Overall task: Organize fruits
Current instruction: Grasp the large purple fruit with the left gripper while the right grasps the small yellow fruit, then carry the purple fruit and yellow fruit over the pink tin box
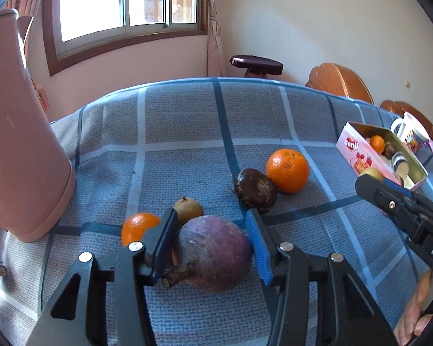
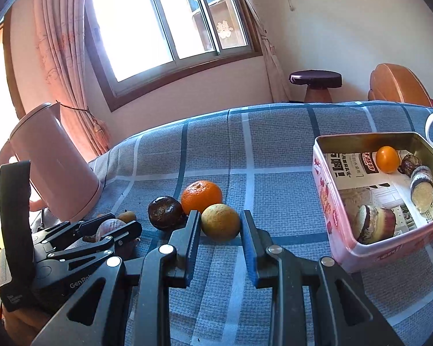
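Here the checked tablecloth [image 1: 187, 121] filled both views, with the pink kettle [image 1: 20, 144] at its left edge. Only the right wrist view looked into the pink tin [image 2: 329, 201], showing a small orange [image 2: 387, 159] and cut pieces on newspaper. The left gripper [image 1: 212, 245] had its pads against a purple fruit [image 1: 216, 250], gripping it on the cloth. The right gripper [image 2: 220, 225] was clamped on a yellowish fruit [image 2: 220, 222]. A big orange [image 1: 287, 170] and a dark fruit [image 1: 255, 190] lay touching beyond.
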{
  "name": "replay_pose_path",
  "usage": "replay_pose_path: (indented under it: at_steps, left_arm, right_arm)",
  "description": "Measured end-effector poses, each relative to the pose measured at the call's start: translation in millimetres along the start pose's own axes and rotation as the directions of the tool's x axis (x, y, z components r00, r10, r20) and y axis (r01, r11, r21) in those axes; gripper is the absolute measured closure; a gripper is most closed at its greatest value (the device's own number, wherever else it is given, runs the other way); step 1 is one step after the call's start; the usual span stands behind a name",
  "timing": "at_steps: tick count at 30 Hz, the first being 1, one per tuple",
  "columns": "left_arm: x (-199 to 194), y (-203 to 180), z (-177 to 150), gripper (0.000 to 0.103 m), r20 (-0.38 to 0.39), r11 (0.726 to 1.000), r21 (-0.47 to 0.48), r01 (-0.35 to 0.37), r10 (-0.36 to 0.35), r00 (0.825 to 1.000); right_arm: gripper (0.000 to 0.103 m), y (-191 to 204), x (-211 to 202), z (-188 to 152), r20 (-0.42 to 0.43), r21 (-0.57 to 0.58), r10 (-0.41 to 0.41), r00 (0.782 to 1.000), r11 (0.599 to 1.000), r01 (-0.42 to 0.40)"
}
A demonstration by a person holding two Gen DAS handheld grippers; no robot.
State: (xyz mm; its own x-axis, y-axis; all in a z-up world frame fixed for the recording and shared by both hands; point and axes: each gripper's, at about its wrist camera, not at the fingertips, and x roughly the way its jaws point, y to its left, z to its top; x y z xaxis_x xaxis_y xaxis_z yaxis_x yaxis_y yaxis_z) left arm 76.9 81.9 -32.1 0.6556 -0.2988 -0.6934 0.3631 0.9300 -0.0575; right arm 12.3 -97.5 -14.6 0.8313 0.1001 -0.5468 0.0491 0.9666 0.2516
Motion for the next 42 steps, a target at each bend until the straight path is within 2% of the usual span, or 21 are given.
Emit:
replay_pose_path:
  at_steps: [3,6,13,16,20,25,31,42]
  left_arm:
    - [-12,7,-1,0.053,0.071,0.998,-0.056,0.033,-0.029,0.997]
    - [-27,11,-2,0.053,0.174,0.992,-0.102,0.072,-0.053,0.983]
    - [-42,-5,-1,0.053,0.280,0.995,-0.096,-0.004,0.031,0.960]
    - [-43,-12,-1,0.053,0.286,0.991,-0.111,-0.068,0.097,0.953]
    - [-43,-18,-3,0.053,0.277,0.988,-0.118,-0.097,0.127,0.952]
    - [-43,-26,-6,0.053,0.270,0.981,-0.126,-0.150,0.180,0.946]
    - [-43,-40,-8,0.053,0.257,0.976,-0.131,-0.176,0.205,0.944]
    - [-36,-71,-6,0.053,0.246,0.977,-0.134,-0.164,0.193,0.950]
  right_arm:
    - [0.073,2,-7,2,0.038,-0.015,0.011,0.999,1.000,-0.010]
    - [0.073,6,-16,4,0.082,-0.041,0.010,0.997,0.999,-0.007]
    - [0.073,16,-28,7,0.148,-0.111,-0.005,0.989,0.994,0.022]
    - [0.073,16,-29,8,0.156,-0.127,-0.004,0.988,0.992,0.024]
    - [0.073,8,-25,10,0.127,-0.100,0.018,0.992,0.995,-0.005]
    - [0.073,4,-24,8,0.127,-0.136,-0.005,0.992,0.990,0.022]
    - [0.073,-7,-32,6,0.149,-0.151,-0.028,0.988,0.987,0.051]
    - [0.073,-36,-44,12,0.176,-0.154,-0.060,0.983,0.984,0.088]
